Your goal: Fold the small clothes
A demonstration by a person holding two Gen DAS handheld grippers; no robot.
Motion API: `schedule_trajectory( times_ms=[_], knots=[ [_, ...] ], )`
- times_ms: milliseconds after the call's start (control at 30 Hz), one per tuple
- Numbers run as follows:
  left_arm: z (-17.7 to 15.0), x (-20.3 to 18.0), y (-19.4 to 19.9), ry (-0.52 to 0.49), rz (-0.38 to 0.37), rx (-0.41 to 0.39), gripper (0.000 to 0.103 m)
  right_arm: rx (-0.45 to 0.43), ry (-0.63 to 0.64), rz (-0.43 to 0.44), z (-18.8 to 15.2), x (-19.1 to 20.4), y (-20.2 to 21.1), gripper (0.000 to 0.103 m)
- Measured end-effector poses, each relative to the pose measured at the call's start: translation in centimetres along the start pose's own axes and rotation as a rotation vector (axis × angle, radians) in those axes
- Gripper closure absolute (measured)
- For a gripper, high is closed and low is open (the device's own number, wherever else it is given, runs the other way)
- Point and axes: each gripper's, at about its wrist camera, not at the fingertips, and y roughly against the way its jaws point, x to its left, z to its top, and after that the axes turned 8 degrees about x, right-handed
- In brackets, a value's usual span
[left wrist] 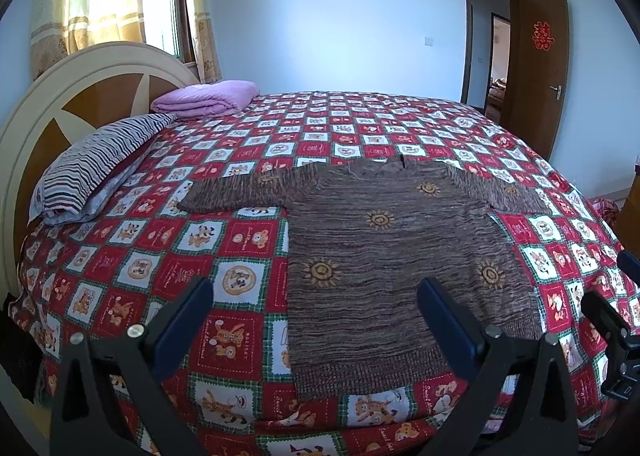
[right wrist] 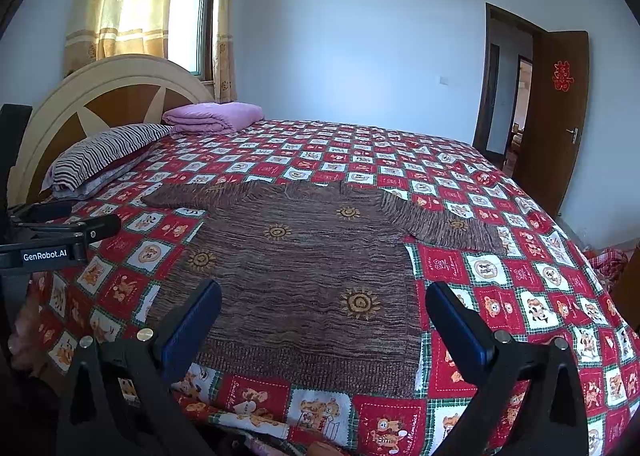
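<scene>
Currently the sweater [left wrist: 384,256] lies flat and fully unfolded on the bed [left wrist: 240,256], sleeves spread, while the left tongs [left wrist: 316,296] and right tongs [right wrist: 324,296] hover above its hem, both wide apart and empty, so every fold remains.

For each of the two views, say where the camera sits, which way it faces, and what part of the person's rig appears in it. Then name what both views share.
Left wrist: on the left tool, above the near bed edge, facing the sweater and headboard; the right tool shows at right.
Right wrist: on the right tool, same facing; the left tool shows at left.
Shared: sweater, bedspread, pink blanket, door.
</scene>
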Motion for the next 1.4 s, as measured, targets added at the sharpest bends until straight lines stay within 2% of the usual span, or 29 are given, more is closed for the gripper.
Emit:
schedule_trajectory(
  times_ms=[1400],
  knots=[
    [-0.4,0.9,-1.0,0.032,-0.016,0.02,0.0,0.018,0.015,0.033,-0.6,0.7,-0.7,0.001]
  ],
)
